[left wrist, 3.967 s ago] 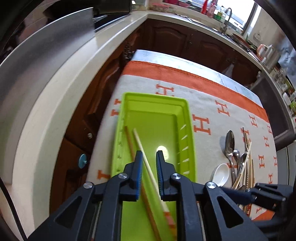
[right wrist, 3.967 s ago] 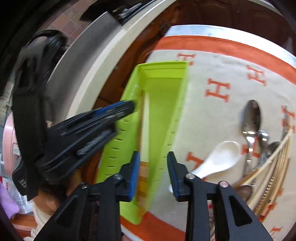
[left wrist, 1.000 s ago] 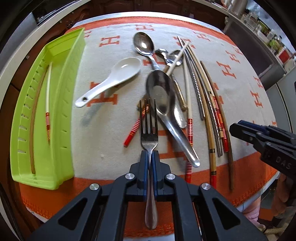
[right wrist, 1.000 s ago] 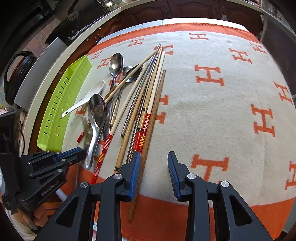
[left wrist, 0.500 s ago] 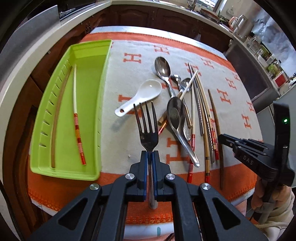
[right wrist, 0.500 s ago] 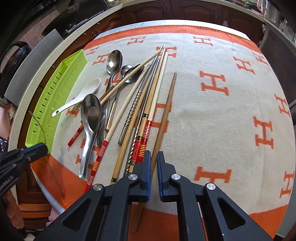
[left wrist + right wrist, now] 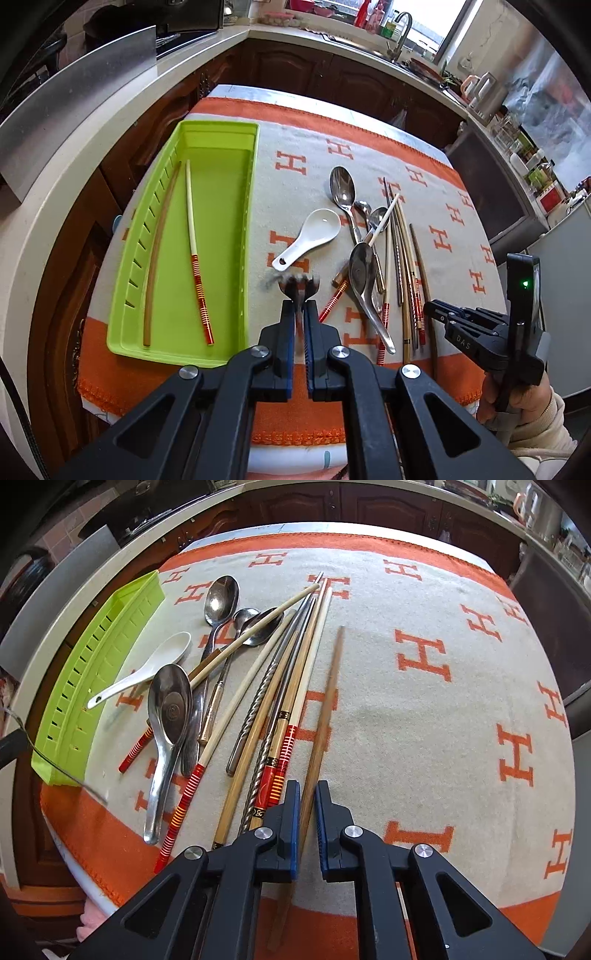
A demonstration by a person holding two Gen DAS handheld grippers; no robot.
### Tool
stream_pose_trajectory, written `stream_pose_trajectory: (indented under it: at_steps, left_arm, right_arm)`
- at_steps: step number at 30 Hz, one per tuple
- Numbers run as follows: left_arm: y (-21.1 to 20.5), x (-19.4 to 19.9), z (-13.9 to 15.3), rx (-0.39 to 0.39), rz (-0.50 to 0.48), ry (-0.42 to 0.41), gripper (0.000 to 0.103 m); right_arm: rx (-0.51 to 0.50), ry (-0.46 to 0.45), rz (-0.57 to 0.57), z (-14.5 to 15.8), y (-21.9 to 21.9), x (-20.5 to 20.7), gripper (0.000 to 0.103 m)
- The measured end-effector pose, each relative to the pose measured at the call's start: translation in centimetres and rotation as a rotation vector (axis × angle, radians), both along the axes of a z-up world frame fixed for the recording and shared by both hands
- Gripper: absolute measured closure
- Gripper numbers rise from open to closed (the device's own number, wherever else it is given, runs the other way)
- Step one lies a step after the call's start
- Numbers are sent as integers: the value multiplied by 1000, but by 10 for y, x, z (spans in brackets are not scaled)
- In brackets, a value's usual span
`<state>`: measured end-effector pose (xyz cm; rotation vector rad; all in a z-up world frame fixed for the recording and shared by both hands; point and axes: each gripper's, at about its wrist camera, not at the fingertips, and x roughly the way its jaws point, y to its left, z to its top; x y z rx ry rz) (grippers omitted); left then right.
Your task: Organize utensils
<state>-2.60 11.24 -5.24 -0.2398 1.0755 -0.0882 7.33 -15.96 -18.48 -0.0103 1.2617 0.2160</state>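
— Left gripper?
— Jaws pinched on a fork, tines blurred, held above the cloth just right of the green tray.

— Tray contents?
— Two chopsticks: a plain wooden one along the slotted wall, a cream one with a red striped end beside it.

— Right gripper?
— Jaws narrow, a brown wooden chopstick between them; whether they grip it, cannot tell. It sits apart from the pile.

— Rest of the desk?
— A white ceramic spoon, metal spoons and mixed chopsticks heaped mid-cloth.
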Motion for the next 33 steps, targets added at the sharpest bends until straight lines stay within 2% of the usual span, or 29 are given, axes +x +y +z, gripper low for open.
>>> stream_pose_trajectory:
  at_steps: [3, 9, 19, 25, 33]
  left_arm:
    - [1, -3, 7, -2, -3, -17, 103]
    - [0, -5, 20, 3, -15, -59, 103]
    - [10, -1, 9, -11, 8, -22, 103]
    - [19, -3, -3, -15, 26, 15, 103]
    - [33, -3, -14, 14, 79, 36, 103]
  right_arm:
    - [58, 13, -26, 3, -10, 0, 97]
    - [114, -23, -47, 22, -21, -3, 97]
    - [148, -68, 8, 54, -14, -13, 97]
    - [190, -83, 106, 76, 15, -15, 97]
    - [271, -60, 236, 107, 89, 7, 97]
